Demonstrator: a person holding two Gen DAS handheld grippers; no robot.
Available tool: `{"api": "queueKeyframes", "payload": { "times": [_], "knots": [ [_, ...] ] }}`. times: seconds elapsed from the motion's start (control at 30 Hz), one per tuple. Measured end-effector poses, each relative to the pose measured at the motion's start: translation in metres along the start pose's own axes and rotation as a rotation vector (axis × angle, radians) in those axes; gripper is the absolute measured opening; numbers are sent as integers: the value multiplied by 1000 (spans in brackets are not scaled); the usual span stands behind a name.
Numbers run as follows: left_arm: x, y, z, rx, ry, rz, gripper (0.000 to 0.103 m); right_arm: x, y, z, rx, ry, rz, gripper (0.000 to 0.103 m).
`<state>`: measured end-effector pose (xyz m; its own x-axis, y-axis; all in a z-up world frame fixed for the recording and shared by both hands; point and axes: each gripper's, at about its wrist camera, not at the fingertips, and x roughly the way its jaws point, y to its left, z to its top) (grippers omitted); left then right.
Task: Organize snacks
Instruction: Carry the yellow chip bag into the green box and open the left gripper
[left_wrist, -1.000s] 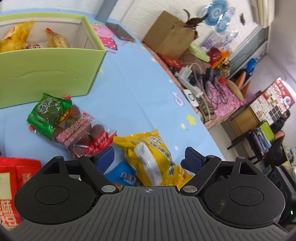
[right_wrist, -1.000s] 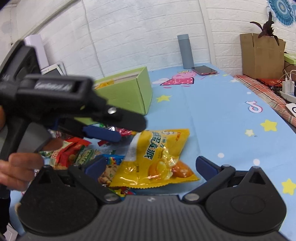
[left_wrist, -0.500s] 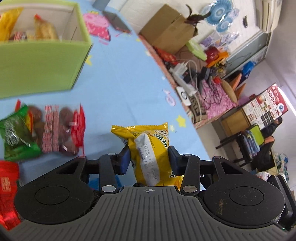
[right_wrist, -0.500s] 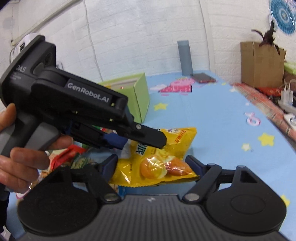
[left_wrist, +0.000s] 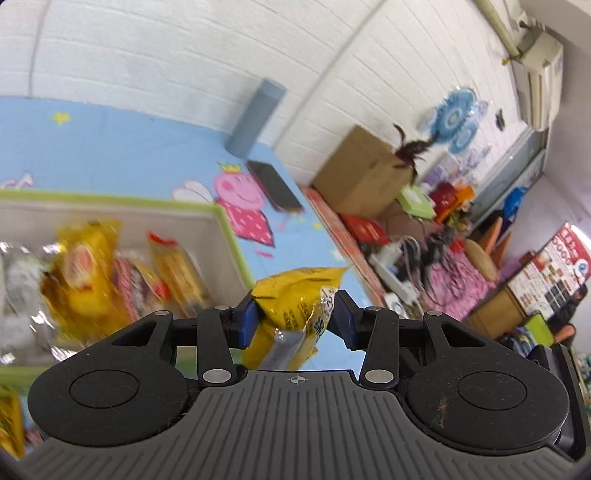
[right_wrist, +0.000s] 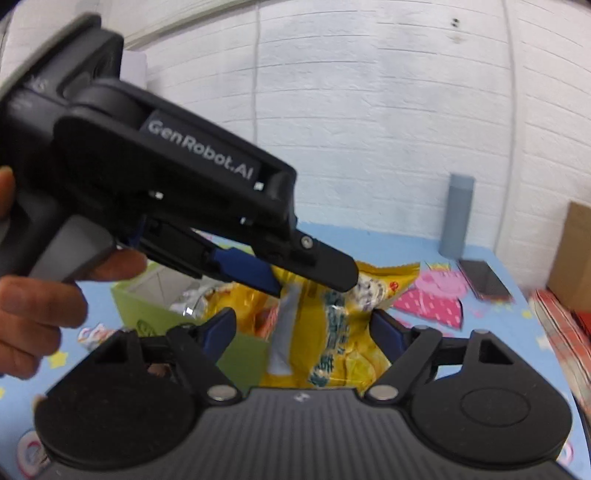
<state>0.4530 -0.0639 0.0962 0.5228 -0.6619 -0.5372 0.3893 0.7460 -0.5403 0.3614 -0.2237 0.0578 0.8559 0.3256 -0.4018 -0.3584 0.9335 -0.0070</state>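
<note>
Both grippers pinch the same yellow snack bag (right_wrist: 325, 328): left gripper (left_wrist: 293, 314) up top, right gripper (right_wrist: 304, 328) lower down.

Up off the bench (left_wrist: 122, 147) went the snack packet (left_wrist: 295, 295), pinched at one end in the left claw (left_wrist: 293, 317) and at the other between the fingers of the right claw (right_wrist: 303, 332), with the left claw reaching in from the left, above the right one. Just behind and to the left sat the open box (left_wrist: 229, 236) with packets piled inside. Farther back a phone (left_wrist: 277, 186) lay on the bench before a cylinder (left_wrist: 255, 114) standing by the wall, a cardboard box (left_wrist: 358, 177) off to their right.
</note>
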Motion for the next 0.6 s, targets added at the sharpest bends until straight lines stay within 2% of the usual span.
{"api": "queueKeyframes", "payload": {
  "times": [0.23, 0.3, 0.33, 0.37, 0.4, 0.57, 0.6],
  "knots": [
    [31, 55, 29, -49, 6, 93, 28, 85, -9, 20, 32, 68, 59, 81],
    [32, 68, 29, -70, -13, 84, 35, 98, -11, 22, 41, 90, 64, 83],
    [30, 72, 29, -79, -21, 73, 41, 97, -9, 22, 33, 88, 62, 87],
    [27, 76, 29, -88, -37, 64, 51, 95, -8, 22, 18, 81, 53, 91],
    [23, 78, 29, -95, -55, 62, 55, 91, -7, 22, 7, 71, 41, 93],
    [3, 70, 21, -81, -70, 52, 56, 63, -6, 17, -14, 49, 29, 93],
    [-1, 67, 16, -74, -70, 49, 58, 53, -5, 14, -13, 44, 29, 93]
  ]
}}
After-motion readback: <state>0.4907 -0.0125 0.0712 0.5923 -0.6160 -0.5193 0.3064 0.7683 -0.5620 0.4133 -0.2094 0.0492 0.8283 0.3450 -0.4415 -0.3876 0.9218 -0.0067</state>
